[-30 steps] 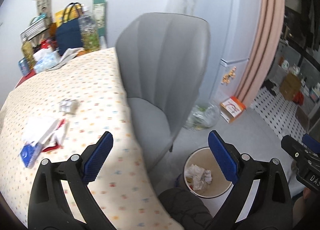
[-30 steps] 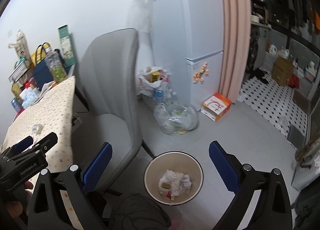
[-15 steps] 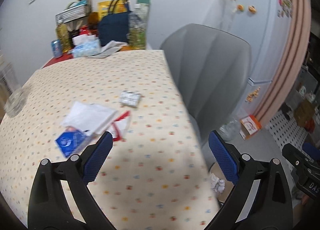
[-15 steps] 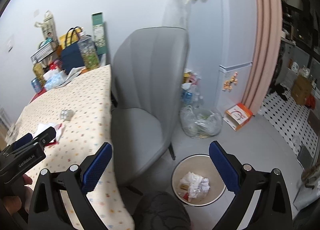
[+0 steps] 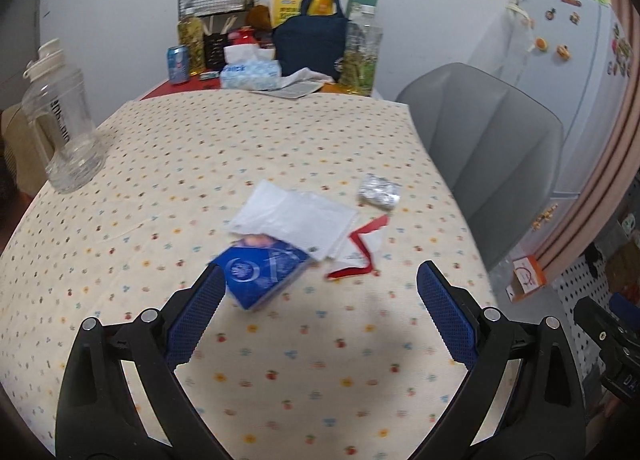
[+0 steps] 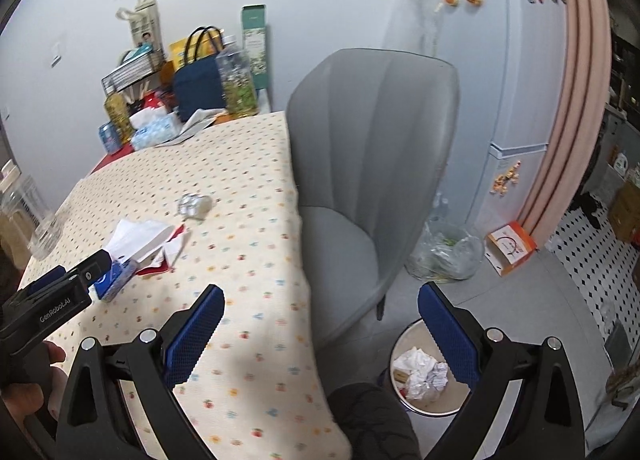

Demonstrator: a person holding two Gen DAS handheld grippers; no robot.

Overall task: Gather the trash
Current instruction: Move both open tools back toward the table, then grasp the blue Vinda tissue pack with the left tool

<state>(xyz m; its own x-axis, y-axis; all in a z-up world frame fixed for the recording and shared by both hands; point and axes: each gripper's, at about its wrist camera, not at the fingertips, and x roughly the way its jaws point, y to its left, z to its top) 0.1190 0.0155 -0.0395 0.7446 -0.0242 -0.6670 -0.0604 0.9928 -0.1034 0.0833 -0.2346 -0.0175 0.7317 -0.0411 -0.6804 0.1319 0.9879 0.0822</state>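
Observation:
Trash lies on the dotted tablecloth [image 5: 160, 188]: a blue packet [image 5: 262, 274], a white plastic bag [image 5: 296, 218], a red and white wrapper [image 5: 360, 250] and a crumpled foil ball [image 5: 379, 190]. My left gripper [image 5: 320, 318] is open and empty, just short of the blue packet. My right gripper [image 6: 320, 334] is open and empty over the table's right edge. The round bin [image 6: 420, 376] on the floor holds crumpled paper. In the right wrist view the foil ball [image 6: 195, 205], the white bag [image 6: 136, 238] and the left gripper [image 6: 60, 296] also show.
A grey chair [image 6: 372, 164] stands between the table and the fridge [image 6: 516, 60]. A clear jug [image 5: 64, 132] stands at the table's left. A tissue box [image 5: 250, 72], navy bag [image 5: 310, 44], bottles and cans crowd the far end. A plastic bag [image 6: 444, 254] and orange box [image 6: 510, 246] lie on the floor.
Both grippers have swung left from the bin toward the table. The left one now faces the trash pile closely. Both stayed open.

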